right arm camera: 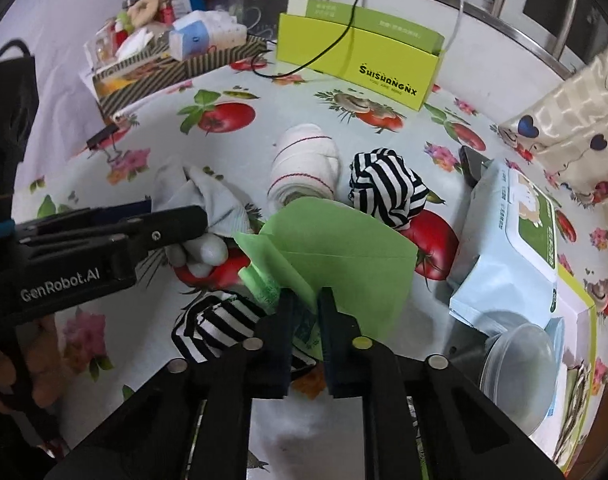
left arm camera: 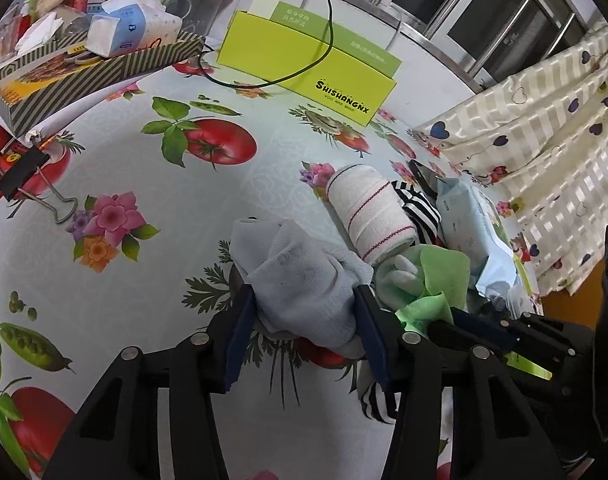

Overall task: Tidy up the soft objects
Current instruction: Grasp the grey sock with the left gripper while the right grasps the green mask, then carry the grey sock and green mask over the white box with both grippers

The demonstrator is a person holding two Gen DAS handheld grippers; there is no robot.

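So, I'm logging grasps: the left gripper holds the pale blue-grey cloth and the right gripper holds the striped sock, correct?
Not quite. The right gripper is shut on the green cloth, as the right wrist view shows; the black-and-white striped socks lie free. The left gripper does hold the pale blue-grey cloth.

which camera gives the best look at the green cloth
The right wrist view: the green cloth fans out broadly above the right gripper, shut on it. The left wrist view shows only a crumpled part.

a surface [left arm camera: 116, 168] wears a tomato-and-flower print cloth. behind it, a barred window [left arm camera: 516, 16]. a heart-patterned curtain [left arm camera: 544, 120] hangs right.
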